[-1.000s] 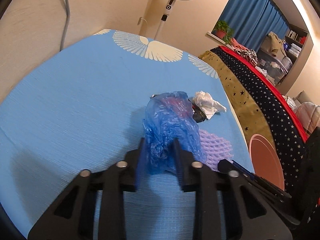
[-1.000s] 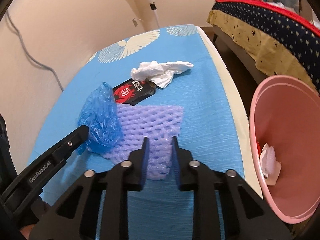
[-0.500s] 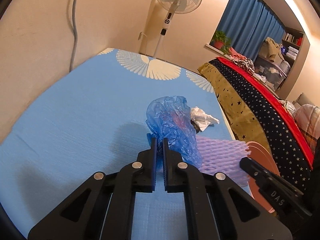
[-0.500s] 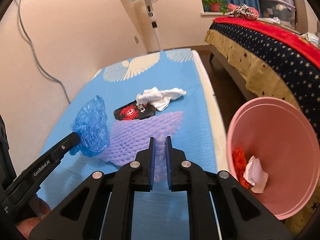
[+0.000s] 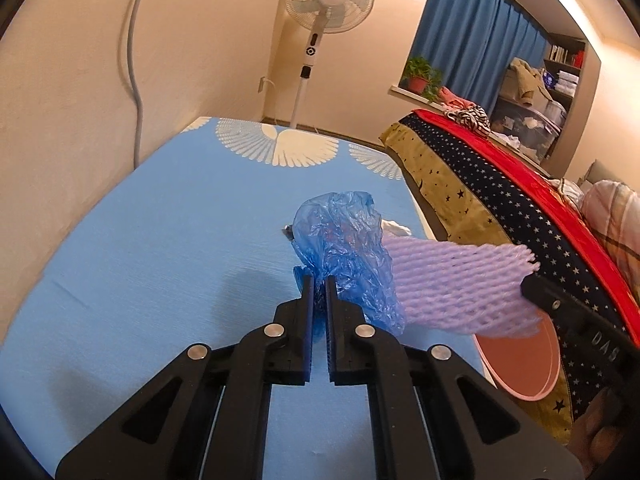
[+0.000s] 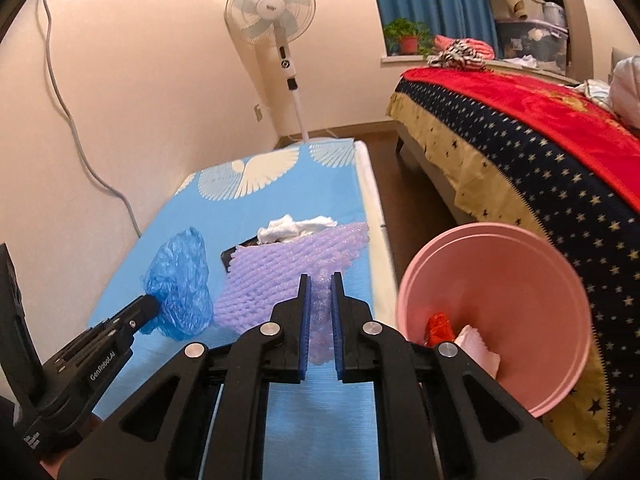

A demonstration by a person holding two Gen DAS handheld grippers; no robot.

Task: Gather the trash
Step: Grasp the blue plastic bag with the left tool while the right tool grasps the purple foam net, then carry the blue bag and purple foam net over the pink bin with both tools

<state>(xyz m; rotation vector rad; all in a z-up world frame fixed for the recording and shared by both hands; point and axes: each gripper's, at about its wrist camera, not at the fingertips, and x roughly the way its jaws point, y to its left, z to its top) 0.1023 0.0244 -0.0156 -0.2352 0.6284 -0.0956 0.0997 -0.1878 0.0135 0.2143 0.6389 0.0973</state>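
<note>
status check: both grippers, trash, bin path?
Left hand-held gripper shut on blue plastic bag. Right hand-held gripper shut on purple foam net. Pink bin open to the right; nothing blocking.

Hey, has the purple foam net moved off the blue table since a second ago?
Yes. The purple foam net has come up off the blue tablecloth, pinched in the right gripper, now covering the black wrapper it lay beside earlier.
</note>
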